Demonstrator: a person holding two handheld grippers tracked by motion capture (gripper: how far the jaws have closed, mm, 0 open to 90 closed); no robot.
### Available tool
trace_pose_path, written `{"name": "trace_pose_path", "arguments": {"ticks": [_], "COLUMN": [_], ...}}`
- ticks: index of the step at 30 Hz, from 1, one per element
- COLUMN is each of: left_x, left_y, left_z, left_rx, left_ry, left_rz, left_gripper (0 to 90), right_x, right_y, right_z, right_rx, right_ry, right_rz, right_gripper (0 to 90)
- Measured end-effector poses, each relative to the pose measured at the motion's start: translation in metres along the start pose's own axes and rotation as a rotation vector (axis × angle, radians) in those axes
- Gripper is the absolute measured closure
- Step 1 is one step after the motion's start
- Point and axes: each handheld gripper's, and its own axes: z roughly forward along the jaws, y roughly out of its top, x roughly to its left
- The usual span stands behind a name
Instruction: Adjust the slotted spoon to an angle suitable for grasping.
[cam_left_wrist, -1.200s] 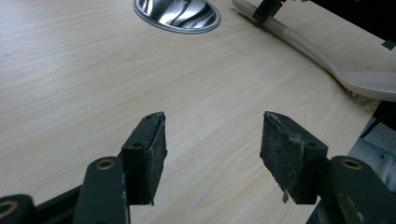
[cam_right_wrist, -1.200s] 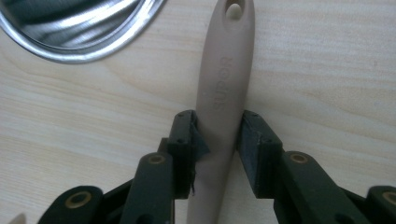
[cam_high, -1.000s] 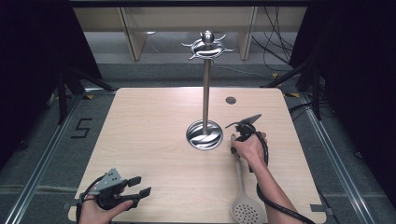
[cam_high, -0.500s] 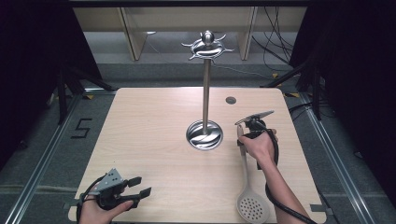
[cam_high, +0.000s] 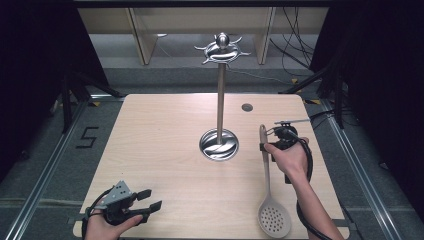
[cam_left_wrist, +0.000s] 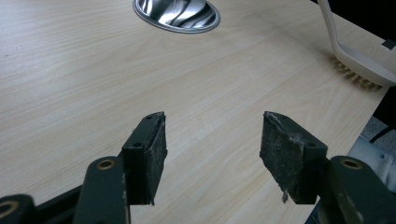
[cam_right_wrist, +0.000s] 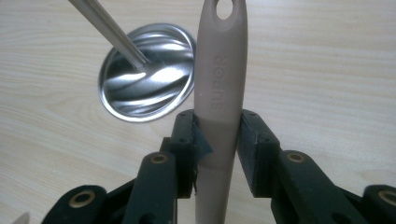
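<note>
A pale wooden table (cam_high: 165, 125) stands on grey floor marked with a black numeral five (cam_high: 86, 137), light wooden shelving (cam_high: 145, 35) and tangled black cables (cam_high: 295, 30) behind.

I see open tabletop (cam_high: 165, 150) on my left side. Only the stand (cam_high: 220, 107) blocks mid-table — its base (cam_high: 218, 144) sits near my skimmer (cam_high: 267, 185).

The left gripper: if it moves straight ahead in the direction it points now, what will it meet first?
Probably bare table. The left gripper is open with nothing between its jaws. Farther on are the stand's round metal base and the slotted spoon, though depth is unclear.
</note>
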Motion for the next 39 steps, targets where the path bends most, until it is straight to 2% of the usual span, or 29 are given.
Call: {"name": "trace_pose_path", "arguments": {"ticks": [1,3,4,5,7,8,9,11,12,13,15,17,20,21,22,23,24,25,26,27,29,31,32,33,34,35,36,37,39], "left_x": [0.0,0.0,0.0,0.0,0.001,0.0,0.0,0.0,0.0,0.0,0.0,0.0,0.0,0.0,0.0,0.0,0.0,0.0,0.0,0.0,0.0,0.0,0.0,-0.001,-0.001,-0.001,-0.001,-0.001,-0.001], "left_y": [0.0,0.0,0.0,0.0,0.0,0.0,0.0,0.0,0.0,0.0,0.0,0.0,0.0,0.0,0.0,0.0,0.0,0.0,0.0,0.0,0.0,0.0,0.0,0.0,0.0,0.0,0.0,0.0,0.0], "left_z": [0.0,0.0,0.0,0.0,0.001,0.001,0.001,0.001,0.001,0.001,0.001,0.001,0.001,0.001,0.001,0.001,0.001,0.001,0.001,0.001,0.001,0.001,0.001,0.002,0.001,0.002,0.002,0.002,0.002], "left_rx": [-0.001,-0.001,-0.001,-0.001,-0.01,-0.01,-0.012,-0.011,-0.012,-0.013,-0.011,-0.011,-0.007,-0.007,-0.007,-0.005,-0.005,-0.007,-0.007,-0.007,-0.006,-0.006,-0.005,-0.004,-0.003,-0.004,-0.004,-0.003,-0.003], "left_ry": [-0.001,0.0,-0.001,-0.001,-0.015,-0.015,-0.014,-0.015,-0.014,-0.014,-0.014,-0.015,-0.015,-0.015,-0.015,-0.013,-0.013,-0.014,-0.014,-0.014,-0.014,-0.013,-0.013,-0.014,-0.014,-0.018,-0.018,-0.018,-0.015], "left_rz": [-0.003,-0.002,-0.002,-0.002,0.004,0.004,0.002,-0.003,-0.004,-0.004,-0.002,0.0,0.011,0.01,0.009,0.001,0.002,0.009,0.01,0.009,0.009,0.004,0.002,0.003,0.005,0.005,0.005,0.006,0.004], "left_gripper": [40.1,40.1,40.1,40.0,40.0,40.0,40.1,40.0,40.0,40.1,40.1,40.0,40.1,40.0,40.0,40.1,40.1,40.1,40.0,40.0,40.1,40.1,40.1,40.0,40.0,40.0,40.0,40.0,40.1], "right_x": [0.0,0.0,-0.001,0.003,0.005,0.004,0.004,0.006,0.006,0.006,0.007,0.006,0.008,0.005,0.005,0.009,0.006,0.01,0.007,0.01,0.008,0.01,0.007,0.009,0.009,0.008,0.009,0.008,0.008], "right_y": [-0.003,-0.004,-0.006,-0.008,-0.009,-0.012,-0.014,-0.016,-0.018,-0.024,-0.026,-0.031,-0.039,-0.04,-0.04,-0.043,-0.043,-0.046,-0.046,-0.05,-0.05,-0.054,-0.055,-0.059,-0.059,-0.059,-0.061,-0.061,-0.065], "right_z": [-0.005,-0.007,-0.01,-0.013,-0.017,-0.022,-0.024,-0.027,-0.028,-0.032,-0.034,-0.038,-0.046,-0.05,-0.05,-0.053,-0.055,-0.057,-0.058,-0.062,-0.062,-0.066,-0.069,-0.071,-0.071,-0.072,-0.074,-0.074,-0.08], "right_rx": [-0.033,-0.039,-0.095,-0.098,-0.1,-0.163,-0.176,-0.175,-0.197,-0.252,-0.258,-0.3,-0.337,-0.344,-0.344,-0.346,-0.369,-0.357,-0.388,-0.398,-0.408,-0.42,-0.434,-0.452,-0.452,-0.464,-0.474,-0.499,-0.523], "right_ry": [0.017,0.02,0.045,0.036,0.04,0.052,0.069,0.08,0.093,0.118,0.12,0.137,0.161,0.172,0.172,0.186,0.178,0.198,0.193,0.211,0.213,0.222,0.208,0.233,0.233,0.236,0.247,0.245,0.248], "right_rz": [-0.014,-0.02,-0.05,-0.01,0.01,-0.025,-0.044,-0.027,-0.035,-0.081,-0.083,-0.118,-0.108,-0.155,-0.155,-0.108,-0.161,-0.12,-0.177,-0.158,-0.176,-0.163,-0.204,-0.18,-0.18,-0.202,-0.196,-0.226,-0.252], "right_gripper": [69.6,69.6,69.6,69.5,69.5,69.5,69.5,69.5,69.5,69.5,69.5,69.5,69.5,69.5,69.5,69.5,69.5,69.5,69.5,69.5,69.5,69.5,69.5,69.5,69.5,69.5,69.5,69.5,69.5]}}
